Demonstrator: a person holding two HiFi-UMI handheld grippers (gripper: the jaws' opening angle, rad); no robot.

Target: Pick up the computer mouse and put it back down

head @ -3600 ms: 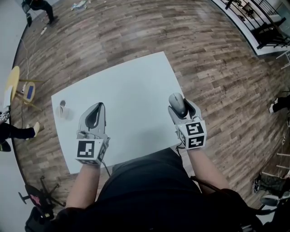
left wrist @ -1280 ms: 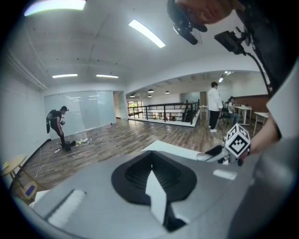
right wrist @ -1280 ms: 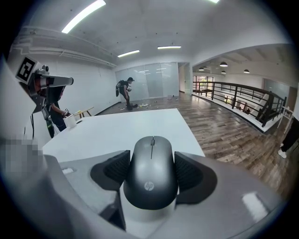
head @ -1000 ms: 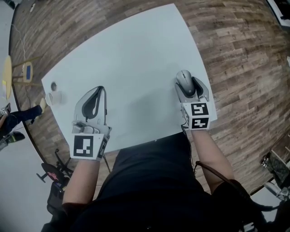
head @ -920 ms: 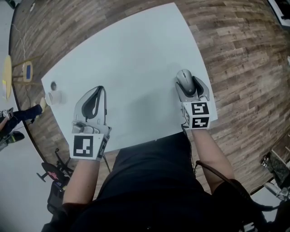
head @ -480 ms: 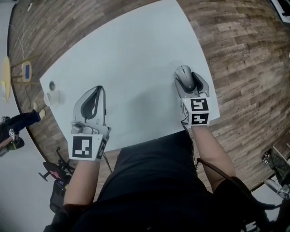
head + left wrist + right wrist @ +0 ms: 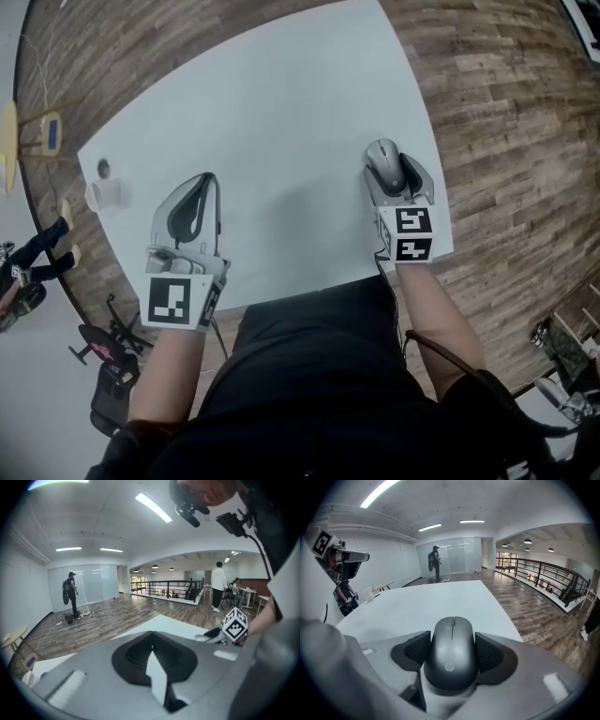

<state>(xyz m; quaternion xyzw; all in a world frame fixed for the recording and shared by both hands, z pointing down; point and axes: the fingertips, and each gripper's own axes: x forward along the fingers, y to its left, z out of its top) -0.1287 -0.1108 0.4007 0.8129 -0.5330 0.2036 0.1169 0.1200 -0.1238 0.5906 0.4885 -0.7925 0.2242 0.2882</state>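
mouse [image 7: 452, 653]: between right tongs [image 7: 394, 172], near right rim of tabletop [image 7: 281, 112]; lifted or not, cannot tell | right tongs: clamped on mouse sides | left tongs [image 7: 206, 183]: together, empty | feel: likely light, hard, smooth, a bit slippery | hold: mid sides, not buttons

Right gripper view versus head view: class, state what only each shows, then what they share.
Only the right gripper view: the logo on the mouse, ceiling lights, a standing person by glass walls. Only the head view: the marker cube on the right gripper, the wearer's forearms. Both: mouse clamped between the right jaws, white table, cup.
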